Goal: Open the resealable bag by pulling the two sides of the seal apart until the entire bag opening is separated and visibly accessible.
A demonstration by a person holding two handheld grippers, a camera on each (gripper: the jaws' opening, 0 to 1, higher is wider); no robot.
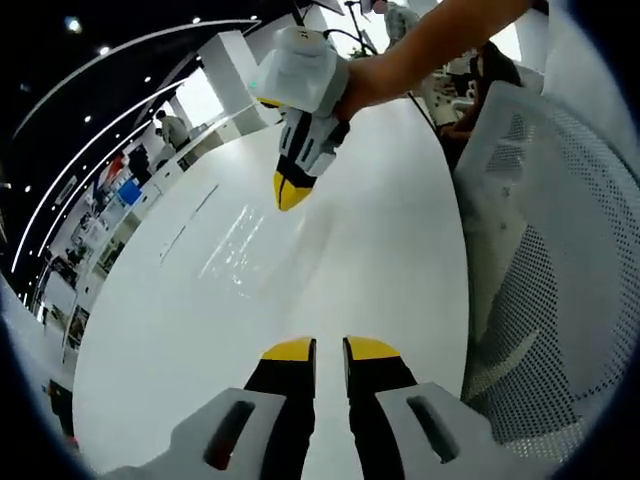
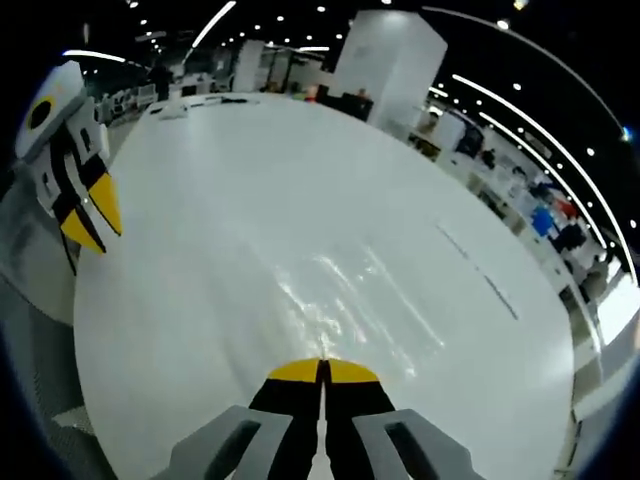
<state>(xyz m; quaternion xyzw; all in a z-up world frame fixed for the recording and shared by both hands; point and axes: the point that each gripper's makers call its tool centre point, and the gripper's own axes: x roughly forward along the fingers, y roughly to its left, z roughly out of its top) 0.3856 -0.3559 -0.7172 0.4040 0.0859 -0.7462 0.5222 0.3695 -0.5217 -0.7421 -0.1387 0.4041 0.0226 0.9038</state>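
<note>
A faint glossy, crinkled patch on the white table looks like a clear bag (image 1: 232, 240) lying flat, its seal too pale to make out. It also shows as the clear bag (image 2: 345, 300) just beyond my right gripper (image 2: 323, 372), whose yellow-tipped jaws touch with nothing in them. My left gripper (image 1: 331, 349) hovers low over the table with a narrow gap between its jaws and nothing in it. The right gripper (image 1: 290, 190), held by a bare arm (image 1: 440, 40), hangs above the table's far side. The left gripper (image 2: 92, 215) comes in at the left.
The round white table (image 1: 330, 280) has a faint seam line (image 1: 190, 215). A white mesh chair (image 1: 560, 250) stands against its edge. Desks, screens and people fill the office behind, with a white pillar (image 2: 390, 60) beyond the table.
</note>
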